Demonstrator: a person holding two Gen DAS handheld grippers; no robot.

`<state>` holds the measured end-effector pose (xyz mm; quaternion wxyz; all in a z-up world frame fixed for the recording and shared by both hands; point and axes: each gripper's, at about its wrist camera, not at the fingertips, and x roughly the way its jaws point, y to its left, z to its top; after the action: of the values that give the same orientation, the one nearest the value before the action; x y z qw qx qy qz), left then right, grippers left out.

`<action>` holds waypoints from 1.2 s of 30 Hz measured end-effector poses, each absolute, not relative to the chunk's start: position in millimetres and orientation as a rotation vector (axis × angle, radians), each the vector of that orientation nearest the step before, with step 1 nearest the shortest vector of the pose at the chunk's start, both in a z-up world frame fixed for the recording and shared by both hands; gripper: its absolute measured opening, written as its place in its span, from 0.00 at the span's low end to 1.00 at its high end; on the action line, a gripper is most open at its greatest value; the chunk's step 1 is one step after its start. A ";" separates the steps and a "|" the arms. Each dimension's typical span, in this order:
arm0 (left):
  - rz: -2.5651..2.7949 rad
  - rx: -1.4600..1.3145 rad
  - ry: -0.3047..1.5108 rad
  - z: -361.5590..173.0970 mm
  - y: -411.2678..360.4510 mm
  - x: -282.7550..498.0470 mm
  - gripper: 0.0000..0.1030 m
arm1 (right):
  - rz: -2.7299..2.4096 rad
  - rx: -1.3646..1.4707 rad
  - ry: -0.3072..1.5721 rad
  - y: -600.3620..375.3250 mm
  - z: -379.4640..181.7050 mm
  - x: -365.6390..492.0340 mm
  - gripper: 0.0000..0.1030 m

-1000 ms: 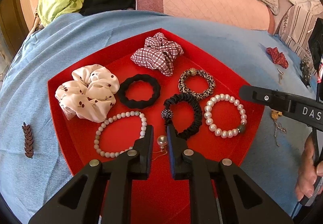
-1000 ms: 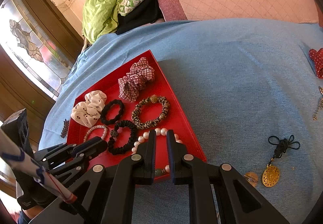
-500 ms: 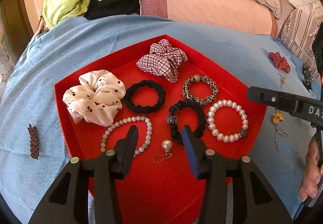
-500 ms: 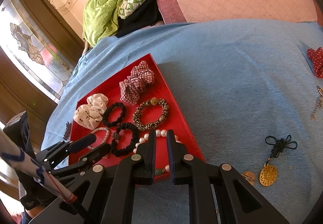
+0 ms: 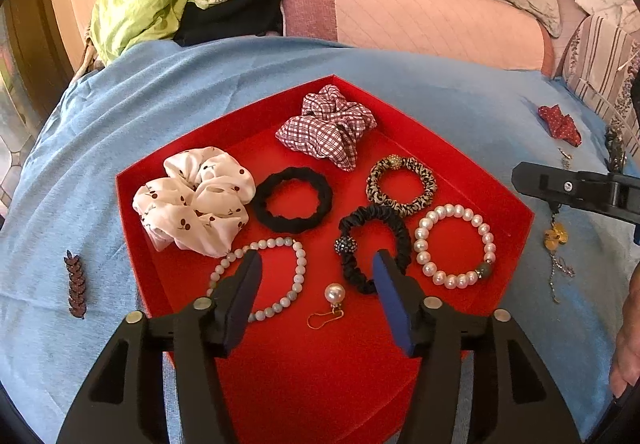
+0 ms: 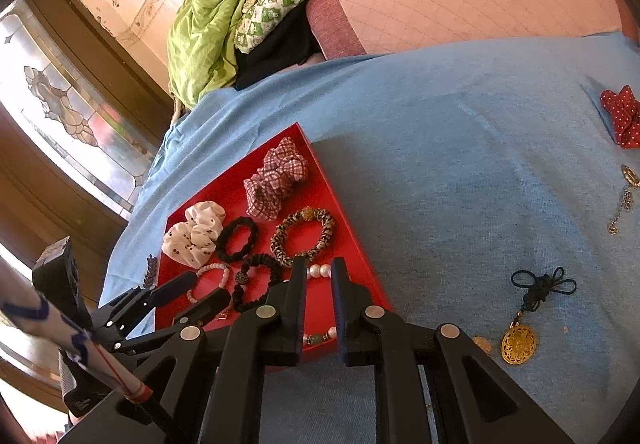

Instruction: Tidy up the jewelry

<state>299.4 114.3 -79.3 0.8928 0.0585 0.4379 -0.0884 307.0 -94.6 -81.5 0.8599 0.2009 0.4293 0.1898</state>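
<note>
A red tray (image 5: 320, 372) on a blue cloth holds scrunchies, hair ties and bead bracelets. My left gripper (image 5: 318, 272) hovers over its near part with its jaws opening. A pearl earring (image 5: 334, 294) with a gold hook lies loose on the tray floor below the gap, touching neither pad. A pale bead bracelet (image 5: 298, 268) lies by the left finger and a black satin hair tie (image 5: 394, 240) by the right one. My right gripper (image 6: 319, 272) hangs over the tray's (image 6: 372, 284) right edge. Its jaws are opening by a narrow gap that holds nothing. A pearl bracelet (image 6: 320, 271) shows behind it.
On the cloth to the tray's right lie a gold medallion (image 6: 518, 344) on a black knot (image 6: 544, 284), a red dotted bow (image 6: 622, 115) and a thin chain (image 6: 624, 199). A brown leaf clip (image 5: 76, 284) lies left of the tray. Bedding is piled at the back.
My left gripper's jaws have spread wide, and the pearl earring that sat between its tips now lies free on the tray. The right jaws have parted slightly.
</note>
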 end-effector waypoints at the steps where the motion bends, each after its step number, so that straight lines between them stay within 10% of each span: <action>1: -0.178 0.124 0.906 -79.0 114.3 299.5 0.58 | 0.397 0.423 0.899 -94.7 -81.2 306.5 0.17; 36: -0.566 0.139 0.796 -47.2 -8.3 257.7 0.65 | 0.167 0.544 0.918 -232.8 -82.0 281.0 0.25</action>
<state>257.7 -8.3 -47.2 0.8807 0.0667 0.3822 -0.2718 281.0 -232.8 -82.0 0.8577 0.2592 0.4369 0.0794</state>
